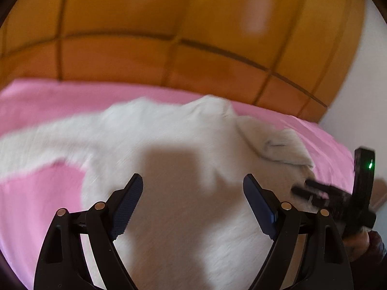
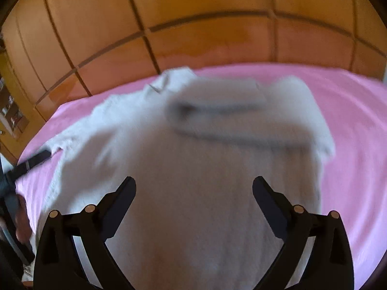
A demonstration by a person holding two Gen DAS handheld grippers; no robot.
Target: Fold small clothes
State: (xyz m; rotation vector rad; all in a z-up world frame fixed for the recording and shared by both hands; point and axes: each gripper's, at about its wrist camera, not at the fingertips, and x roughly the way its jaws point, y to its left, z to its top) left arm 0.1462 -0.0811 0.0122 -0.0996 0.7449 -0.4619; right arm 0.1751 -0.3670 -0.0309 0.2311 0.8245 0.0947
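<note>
On the pink sheet (image 1: 36, 96) lies a blurred, seemingly white garment (image 1: 181, 145), both claws agape.

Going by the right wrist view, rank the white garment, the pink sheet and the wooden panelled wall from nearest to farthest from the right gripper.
1. White garment: directly under and ahead of the right gripper, whose jaws stand open.
2. Pink sheet: spread beneath the garment, showing on both sides and beyond it.
3. Wooden panelled wall: behind the sheet's far edge.
</note>
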